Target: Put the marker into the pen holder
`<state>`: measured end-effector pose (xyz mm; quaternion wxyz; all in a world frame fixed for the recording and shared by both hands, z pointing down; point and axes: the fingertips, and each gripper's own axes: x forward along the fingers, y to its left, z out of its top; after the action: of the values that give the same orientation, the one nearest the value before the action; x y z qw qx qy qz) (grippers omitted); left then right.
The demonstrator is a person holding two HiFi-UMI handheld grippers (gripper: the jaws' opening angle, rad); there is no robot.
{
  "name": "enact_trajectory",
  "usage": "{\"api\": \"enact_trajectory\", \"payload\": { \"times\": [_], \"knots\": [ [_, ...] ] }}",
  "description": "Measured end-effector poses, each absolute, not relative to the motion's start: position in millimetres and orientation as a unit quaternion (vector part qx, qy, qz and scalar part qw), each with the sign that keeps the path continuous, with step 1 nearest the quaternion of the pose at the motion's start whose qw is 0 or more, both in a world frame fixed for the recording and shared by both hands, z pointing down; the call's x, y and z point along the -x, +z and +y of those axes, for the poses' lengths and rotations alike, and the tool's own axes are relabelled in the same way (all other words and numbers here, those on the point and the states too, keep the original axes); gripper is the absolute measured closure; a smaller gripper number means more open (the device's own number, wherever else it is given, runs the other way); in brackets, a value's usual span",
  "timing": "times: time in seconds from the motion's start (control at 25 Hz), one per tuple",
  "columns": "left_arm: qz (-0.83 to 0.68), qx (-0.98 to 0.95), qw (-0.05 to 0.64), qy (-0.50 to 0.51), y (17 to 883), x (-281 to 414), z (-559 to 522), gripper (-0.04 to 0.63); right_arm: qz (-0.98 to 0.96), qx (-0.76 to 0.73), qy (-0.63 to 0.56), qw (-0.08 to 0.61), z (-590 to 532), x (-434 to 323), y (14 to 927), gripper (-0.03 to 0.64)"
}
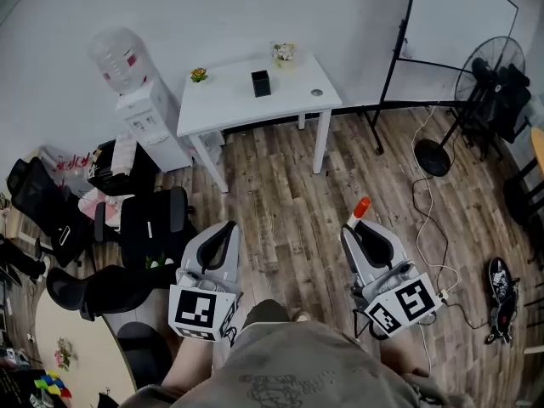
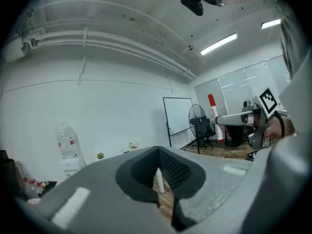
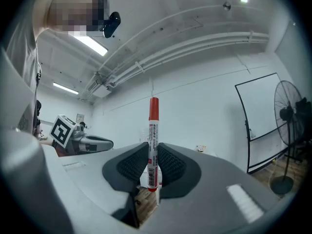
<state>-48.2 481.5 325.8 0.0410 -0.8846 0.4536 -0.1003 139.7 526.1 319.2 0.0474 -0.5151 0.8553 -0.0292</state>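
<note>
Between the right gripper [image 3: 152,152] jaws: marker [image 3: 153,130] clamped upright, red cap up.
Left gripper [image 2: 158,152] jaws together, nothing in them; black pen holder [image 1: 261,83] stands on white table [image 1: 223,109], well apart from both grippers.

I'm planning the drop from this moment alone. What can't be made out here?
Inside of the pen holder: head view, too small and far to see.
Print on the marker: right gripper view, too small to read.
Body of the marker: head view, hidden by the right gripper; only its red cap shows.
A small round thing on the table: head view, too small to identify.
</note>
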Motion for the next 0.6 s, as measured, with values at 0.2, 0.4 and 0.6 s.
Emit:
{"api": "enact_trajectory", "payload": {
  "times": [0.2,0.4,0.6],
  "knots": [
    [0.460,0.881,0.034,-0.108,332.1,37.4,486.4,0.594,0.857,0.509,-0.051,0.059,528.5,-154.8,326.7,0.525],
    [0.460,0.881,0.038,-0.104,338.0,31.8,475.6,0.595,0.867,0.495,-0.041,0.053,518.8,-155.4,328.0,0.525],
    [0.459,0.882,0.034,-0.100,343.9,32.3,452.7,0.594,0.867,0.494,-0.045,0.050,495.8,-151.2,335.4,0.523]
  ]
}}
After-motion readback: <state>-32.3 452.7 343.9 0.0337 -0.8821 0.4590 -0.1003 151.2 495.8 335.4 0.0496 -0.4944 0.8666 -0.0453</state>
